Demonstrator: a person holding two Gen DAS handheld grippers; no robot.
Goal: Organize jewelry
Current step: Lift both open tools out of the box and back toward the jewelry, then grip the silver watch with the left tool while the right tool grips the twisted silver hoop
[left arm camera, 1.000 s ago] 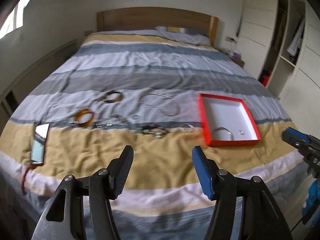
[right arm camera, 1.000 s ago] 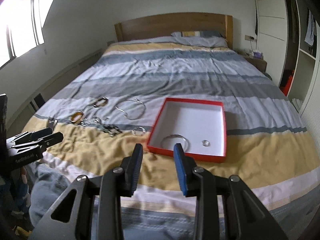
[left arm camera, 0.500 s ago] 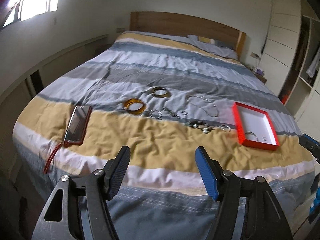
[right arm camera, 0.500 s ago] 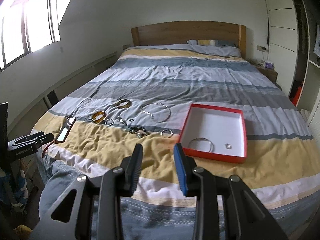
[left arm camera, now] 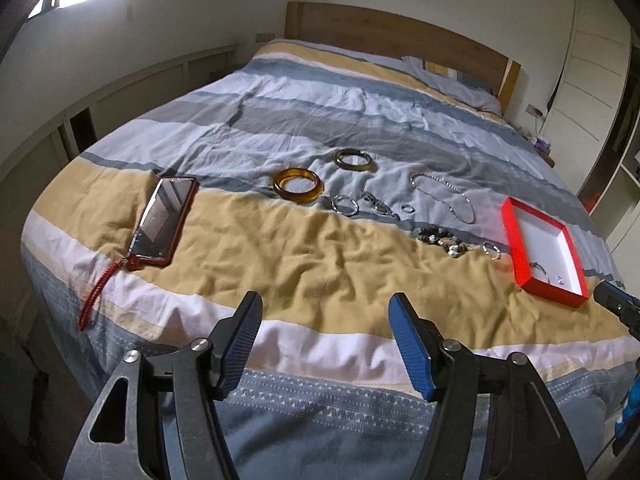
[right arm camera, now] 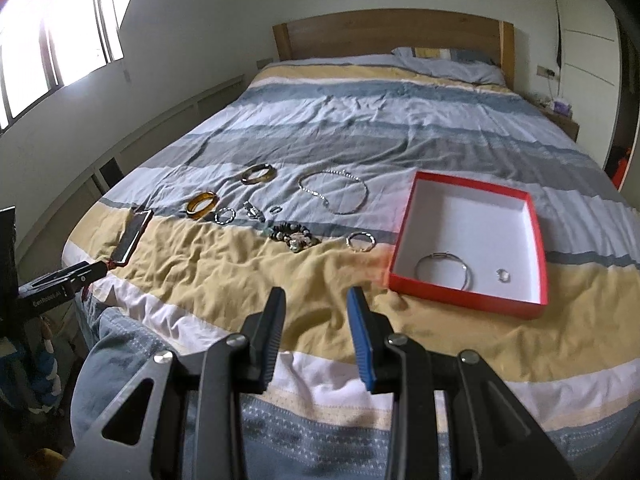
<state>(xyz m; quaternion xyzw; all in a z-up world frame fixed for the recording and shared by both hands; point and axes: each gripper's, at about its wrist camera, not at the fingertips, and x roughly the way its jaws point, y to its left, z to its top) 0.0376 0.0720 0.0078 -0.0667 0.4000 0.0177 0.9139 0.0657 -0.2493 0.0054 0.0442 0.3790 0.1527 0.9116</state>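
From the left wrist camera, the left gripper (left arm camera: 324, 316) hangs over the foot of the bed (left arm camera: 320, 264) with its fingers (left arm camera: 408, 344) spread and nothing between them; they have just narrowed a little. All the jewelry lies well beyond the fingers on the striped duvet: an amber bangle (left arm camera: 298, 185) and a darker bangle (left arm camera: 354, 160) left of the red box (left arm camera: 516, 240), then a small silver ring bracelet (left arm camera: 345, 205), a thin chain necklace (left arm camera: 444, 196) and a clump of beaded bracelets (left arm camera: 442, 238) nearer the box. The box sits at the right, holding a thin silver bangle (left arm camera: 538, 270). A phone in a red case (left arm camera: 166, 220) lies far left of the box. From the right wrist camera, the right gripper (right arm camera: 316, 320) has its fingers (right arm camera: 362, 332) parted by a narrow gap, empty, above the yellow stripe just short of the box's (right arm camera: 408, 216) near left corner. Inside the white-lined box lie the thin silver bangle (right arm camera: 443, 270) and a small ring (right arm camera: 503, 276); a silver bracelet (right arm camera: 361, 241) rests just left of it. A wooden headboard (right arm camera: 392, 34) stands behind the box, a window (right arm camera: 56, 40) to its left, white wardrobe doors (right arm camera: 588, 60) to its right.
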